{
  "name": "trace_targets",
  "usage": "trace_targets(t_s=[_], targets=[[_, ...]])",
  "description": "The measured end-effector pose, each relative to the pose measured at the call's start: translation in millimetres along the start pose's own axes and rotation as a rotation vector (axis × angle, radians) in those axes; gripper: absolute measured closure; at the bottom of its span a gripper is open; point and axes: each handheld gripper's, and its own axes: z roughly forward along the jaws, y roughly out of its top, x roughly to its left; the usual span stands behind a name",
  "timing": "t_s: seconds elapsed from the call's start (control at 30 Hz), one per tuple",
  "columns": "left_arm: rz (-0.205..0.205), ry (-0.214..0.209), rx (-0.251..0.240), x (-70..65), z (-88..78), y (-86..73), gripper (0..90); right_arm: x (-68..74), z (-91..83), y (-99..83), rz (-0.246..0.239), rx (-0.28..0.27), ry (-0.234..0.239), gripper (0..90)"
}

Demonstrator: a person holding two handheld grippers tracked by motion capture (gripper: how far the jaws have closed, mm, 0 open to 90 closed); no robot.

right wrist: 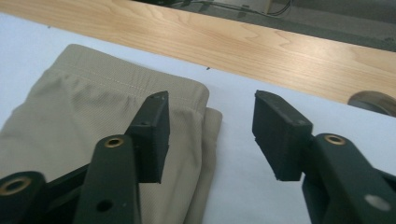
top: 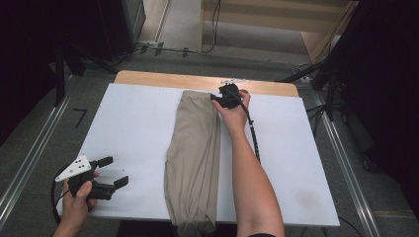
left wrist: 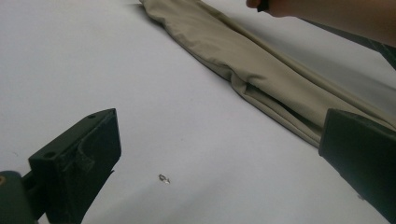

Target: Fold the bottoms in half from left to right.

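Matt beige cloth trousers point(top: 193, 153); smooth white sheet point(top: 133, 128); wooden table point(right wrist: 261, 51)

The high view looks forward and down over the whole white surface point(top: 138, 123). The left gripper view sits low near its near left corner, facing across it. The right gripper view sits close above its far edge. All share the beige trousers point(top: 195, 148).

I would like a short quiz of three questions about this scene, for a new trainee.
1. True or false: the right gripper is clamped on the folded beige trousers.
2. Which gripper rests near the table's front left corner, away from the trousers?
3. The waistband end points toward: A) the person, B) the wooden far edge.

Key
1. False; its jaws are open over the waistband corner.
2. The left gripper, open.
3. B.
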Motion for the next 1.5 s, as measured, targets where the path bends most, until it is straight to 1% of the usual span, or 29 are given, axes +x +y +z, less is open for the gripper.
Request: trace_targets(t_s=[0.03,0.1,0.17,0.23,0.27,0.3,0.33,0.37,0.4,0.5,0.57,0.63,0.73,0.8,0.9,0.93,0.97,1.0,1.03,1.07,1.13,1.2,1.23,1.3,1.37,1.4,1.43,1.47,1.5], targets=[[-0.001,0.006,-0.008,-0.1,-1.2,0.1,0.0,-0.3,-4.4,-0.9,0.013,-0.007,0.002,44.1],[0.004,0.013,-0.014,-1.3,-2.9,0.8,0.0,-2.2,-20.2,-4.6,0.042,-0.032,0.038,44.0],[0.011,0.017,-0.021,-3.1,-4.7,1.6,0.0,-1.9,-33.8,-10.3,0.023,-0.040,0.050,42.5],[0.012,0.020,-0.021,-6.2,-5.0,2.3,0.0,-2.3,-52.2,-20.8,-0.017,-0.048,0.072,39.9],[0.010,0.009,-0.021,-8.7,-4.4,2.5,0.0,-1.8,-58.6,-25.1,-0.031,-0.046,0.082,38.4],[0.005,-0.001,-0.024,-10.8,-3.8,2.8,0.0,0.3,-69.3,-34.3,-0.068,-0.054,0.086,37.2],[-0.008,-0.019,-0.027,-13.5,-2.8,3.3,0.0,1.7,-75.8,-40.7,-0.087,-0.060,0.086,36.9],[-0.022,-0.037,-0.031,-16.8,-1.4,4.2,0.0,3.3,-84.0,-49.8,-0.101,-0.062,0.101,36.2],[-0.021,-0.046,-0.027,-22.6,1.1,5.3,0.0,4.3,-92.0,-59.5,-0.111,-0.063,0.120,35.8],[0.010,-0.064,-0.003,-37.5,8.4,7.3,0.0,7.8,-114.4,-88.8,-0.131,-0.066,0.154,33.0],[0.026,-0.083,0.019,-48.8,14.5,7.0,0.0,12.4,-128.1,-109.4,-0.133,-0.075,0.155,31.3],[0.014,-0.111,0.048,-61.8,21.5,5.0,0.0,20.2,-142.4,-131.5,-0.125,-0.074,0.177,29.8],[-0.001,-0.135,0.077,-78.7,28.2,0.3,0.3,32.0,-160.8,-153.7,-0.170,-0.069,0.193,28.9],[0.001,-0.123,0.105,-91.7,33.5,-4.9,2.6,37.2,-175.4,-167.3,-0.177,-0.073,0.218,28.9],[-0.034,-0.098,0.131,-105.2,38.6,-11.8,8.6,40.0,-196.0,-185.7,-0.154,-0.067,0.248,29.6],[-0.049,-0.102,0.133,-110.4,39.8,-15.3,11.8,40.8,-201.9,-191.8,-0.154,-0.063,0.259,31.0],[-0.057,-0.106,0.138,-113.7,40.6,-17.5,15.2,43.5,-208.6,-200.3,-0.160,-0.054,0.272,35.3],[-0.058,-0.099,0.149,-118.3,41.9,-19.8,16.6,45.4,-212.2,-205.8,-0.173,-0.049,0.285,39.0],[-0.056,-0.084,0.162,-123.1,43.6,-21.9,23.0,48.1,-216.9,-212.8,-0.186,-0.042,0.296,41.2],[-0.047,-0.069,0.176,-127.8,45.0,-23.7,27.3,51.0,-220.7,-219.1,-0.187,-0.033,0.309,41.8],[-0.038,-0.059,0.195,-135.5,47.9,-26.0,32.7,57.1,-227.0,-230.2,-0.189,-0.014,0.318,45.1],[-0.017,-0.041,0.216,-143.4,51.4,-28.2,36.4,61.5,-229.2,-236.4,-0.176,-0.001,0.334,46.6],[-0.011,-0.032,0.240,-147.7,54.7,-29.9,38.0,64.4,-228.9,-239.1,-0.174,0.006,0.342,46.7],[-0.009,-0.015,0.239,-154.3,58.0,-32.2,40.4,72.1,-226.8,-242.6,-0.179,0.034,0.340,47.6],[0.018,0.006,0.251,-161.0,60.8,-31.9,45.1,78.5,-222.7,-244.1,-0.170,0.056,0.337,48.9],[0.036,0.027,0.252,-164.3,62.1,-32.2,47.9,80.9,-221.2,-244.4,-0.165,0.068,0.329,49.0],[0.059,0.045,0.255,-166.9,63.2,-32.3,50.6,83.7,-218.9,-245.1,-0.169,0.077,0.320,49.1],[0.098,0.065,0.267,-169.3,63.8,-32.1,52.8,86.7,-217.0,-246.0,-0.170,0.085,0.316,49.5],[0.121,0.075,0.272,-170.2,63.9,-32.0,56.0,90.1,-214.9,-247.8,-0.185,0.088,0.309,50.2]])
